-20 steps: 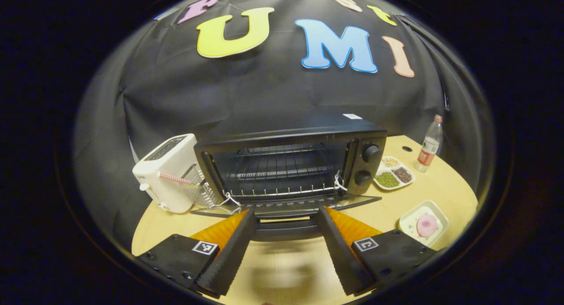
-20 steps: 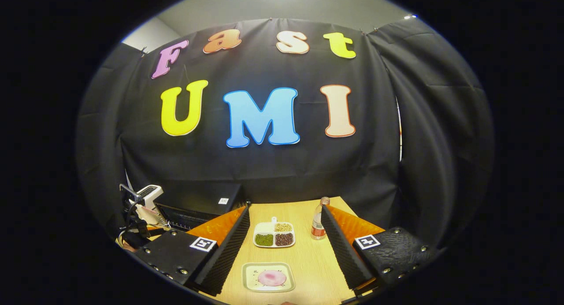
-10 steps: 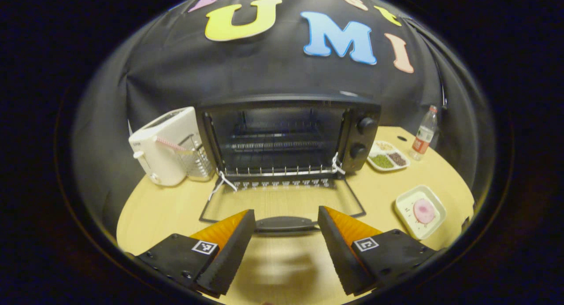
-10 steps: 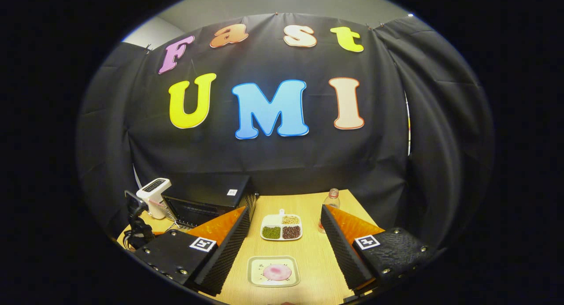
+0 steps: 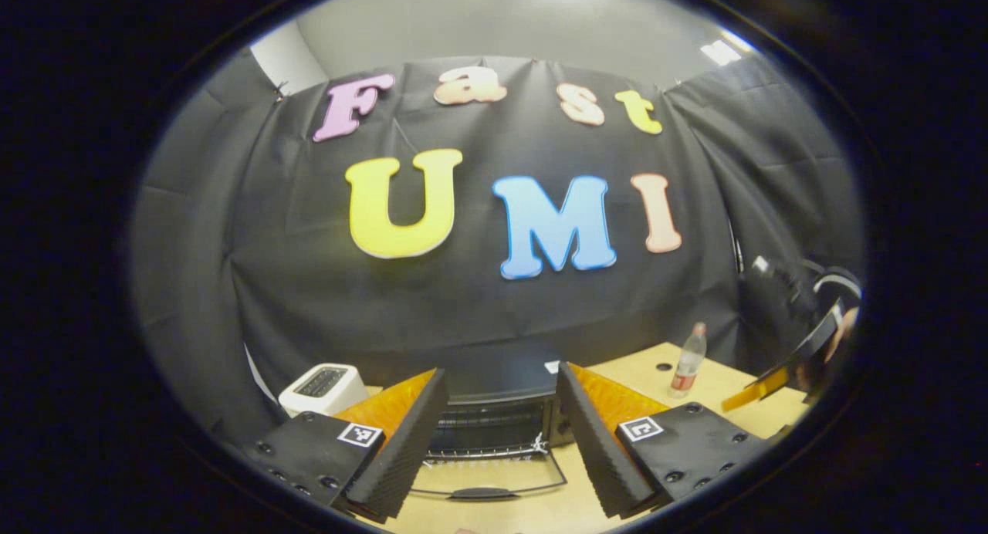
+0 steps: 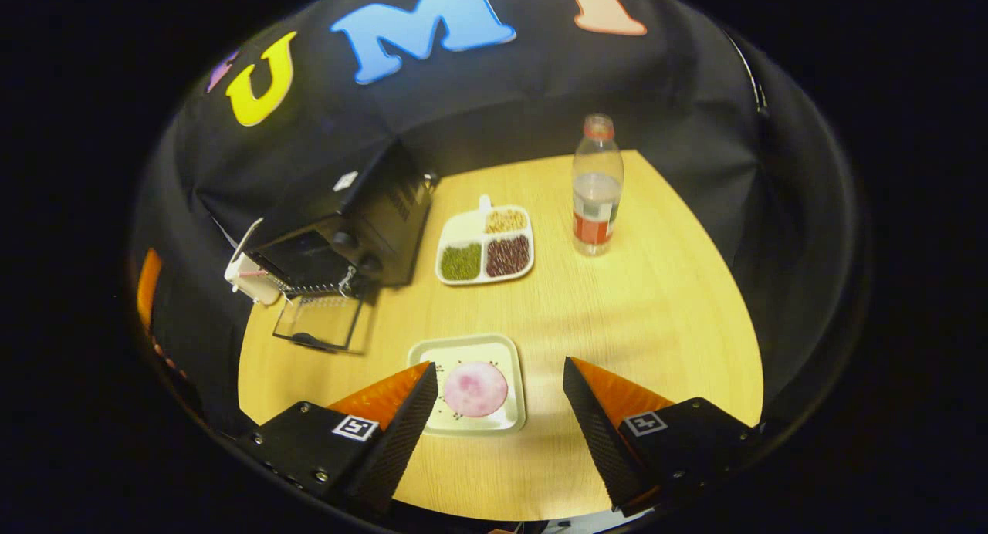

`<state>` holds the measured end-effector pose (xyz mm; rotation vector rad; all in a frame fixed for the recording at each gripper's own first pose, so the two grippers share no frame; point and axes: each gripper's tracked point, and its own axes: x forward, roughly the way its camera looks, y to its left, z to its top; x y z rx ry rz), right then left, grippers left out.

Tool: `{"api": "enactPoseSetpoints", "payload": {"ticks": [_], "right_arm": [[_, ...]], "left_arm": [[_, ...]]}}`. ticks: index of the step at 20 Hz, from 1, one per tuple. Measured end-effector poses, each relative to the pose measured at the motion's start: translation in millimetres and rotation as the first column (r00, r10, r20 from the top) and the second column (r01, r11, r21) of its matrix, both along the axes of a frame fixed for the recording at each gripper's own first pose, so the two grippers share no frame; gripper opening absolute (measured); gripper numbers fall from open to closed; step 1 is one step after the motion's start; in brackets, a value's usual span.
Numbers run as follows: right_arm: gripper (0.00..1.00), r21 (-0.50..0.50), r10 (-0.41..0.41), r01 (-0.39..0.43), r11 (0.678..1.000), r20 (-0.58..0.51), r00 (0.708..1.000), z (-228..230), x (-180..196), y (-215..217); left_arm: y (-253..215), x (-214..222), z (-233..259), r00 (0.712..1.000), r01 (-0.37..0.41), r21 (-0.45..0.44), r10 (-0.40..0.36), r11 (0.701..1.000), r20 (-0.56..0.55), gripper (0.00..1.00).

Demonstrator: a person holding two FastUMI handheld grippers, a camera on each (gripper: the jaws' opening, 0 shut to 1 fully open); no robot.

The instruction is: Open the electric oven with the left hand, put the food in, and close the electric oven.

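Note:
The black electric oven (image 5: 494, 410) stands between and beyond my left gripper's fingers, its glass door (image 5: 486, 484) folded down flat on the table. My left gripper (image 5: 502, 370) is open, pulled back from the door and holding nothing. In the right gripper view the oven (image 6: 347, 217) sits at the left with its door (image 6: 320, 322) open. The pink round food (image 6: 475, 389) lies on a pale square plate (image 6: 463, 349) just beyond my right gripper (image 6: 499, 366), which is open and hangs above the plate's near side. The right gripper (image 5: 776, 376), held by a hand, also shows at the left gripper view's right edge.
A white toaster (image 5: 320, 387) stands left of the oven. A divided dish of beans (image 6: 486, 245) lies right of the oven, with a water bottle (image 6: 596, 187) farther right. The round wooden table (image 6: 656, 302) has bare room on the right.
My left gripper has backed off from the door handle and tilted upward, leaving the door down. My right gripper has tipped downward and moved in over the plate.

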<state>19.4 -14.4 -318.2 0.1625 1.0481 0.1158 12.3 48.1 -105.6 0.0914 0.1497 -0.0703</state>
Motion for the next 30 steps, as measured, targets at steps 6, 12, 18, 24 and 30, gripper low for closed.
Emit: {"api": "enactPoseSetpoints", "payload": {"ticks": [6, 12, 18, 24, 30], "right_arm": [[0.99, -0.144, 0.033, -0.060, 0.988, -0.189, 0.981, -89.4, -4.3, -20.1], [0.89, -0.230, 0.098, -0.154, 0.961, -0.236, 0.967, -117.1, 6.5, -15.3], [0.89, -0.223, 0.174, -0.234, 0.946, -0.258, 0.950, -119.4, 3.2, 5.1], [0.05, -0.061, 0.194, -0.223, 0.973, -0.302, 0.933, -119.8, -2.0, 30.4], [0.01, 0.126, 0.133, -0.098, 0.987, -0.312, 0.941, -120.1, -19.2, 25.2]], "left_arm": [[14.7, -25.5, 30.4, 0.998, -0.036, 0.018, 0.035, 0.999, 0.051, 1.00], [46.0, -48.9, 14.8, 0.994, -0.106, 0.027, 0.106, 0.994, -0.008, 1.00], [54.1, -59.7, -0.5, 0.989, -0.135, 0.004, 0.135, 0.991, -0.062, 0.92], [46.1, -59.1, -4.4, 0.991, -0.117, 0.005, 0.117, 0.993, -0.066, 0.90], [45.6, -61.3, 5.5, 0.992, -0.114, 0.024, 0.115, 0.993, -0.055, 0.90]]}}
